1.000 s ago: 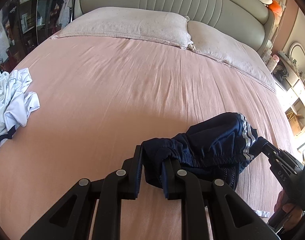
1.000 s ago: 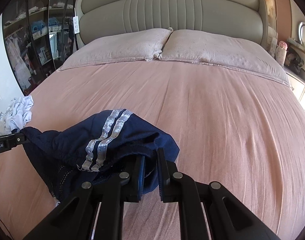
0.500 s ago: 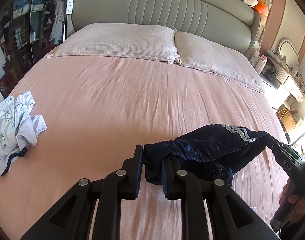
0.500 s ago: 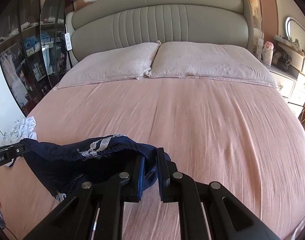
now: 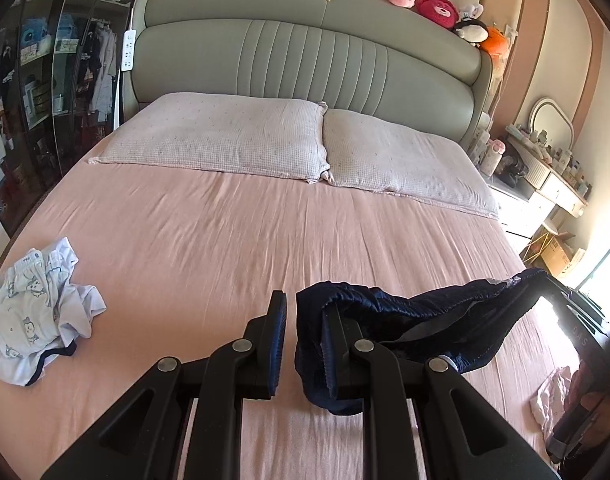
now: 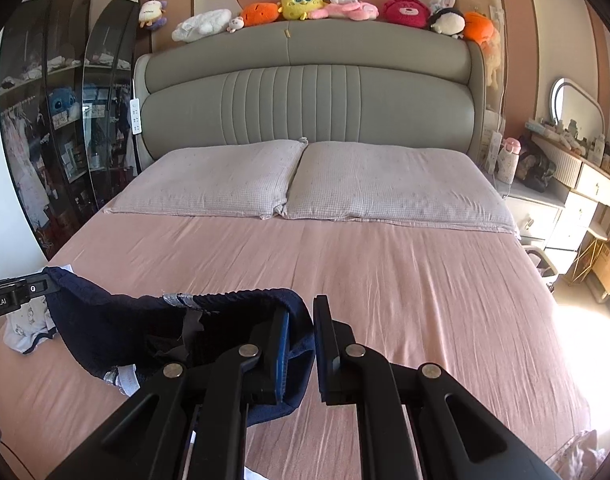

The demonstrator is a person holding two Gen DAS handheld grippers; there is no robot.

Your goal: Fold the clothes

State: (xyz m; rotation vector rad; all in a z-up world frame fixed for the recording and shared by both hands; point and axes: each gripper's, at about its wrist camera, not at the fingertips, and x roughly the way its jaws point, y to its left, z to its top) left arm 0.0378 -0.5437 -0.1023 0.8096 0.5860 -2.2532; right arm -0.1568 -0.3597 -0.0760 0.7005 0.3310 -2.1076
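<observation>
Left claw (image 5: pixel 303 340) is nearly closed, gripping one end of the dark blue shorts (image 5: pixel 417 320). Right claw (image 6: pixel 301 344) is likewise nearly closed, gripping the opposite end. The shorts hang stretched between the two claws, lifted clear above the pink bed (image 5: pixel 265 240) near its foot. A crumpled white garment (image 5: pixel 37 312) lies on the sheet at the left edge.

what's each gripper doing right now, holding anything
Left gripper: shut on one end of the navy shorts, held off the bed.
Right gripper: shut on the other end of the navy shorts.
</observation>
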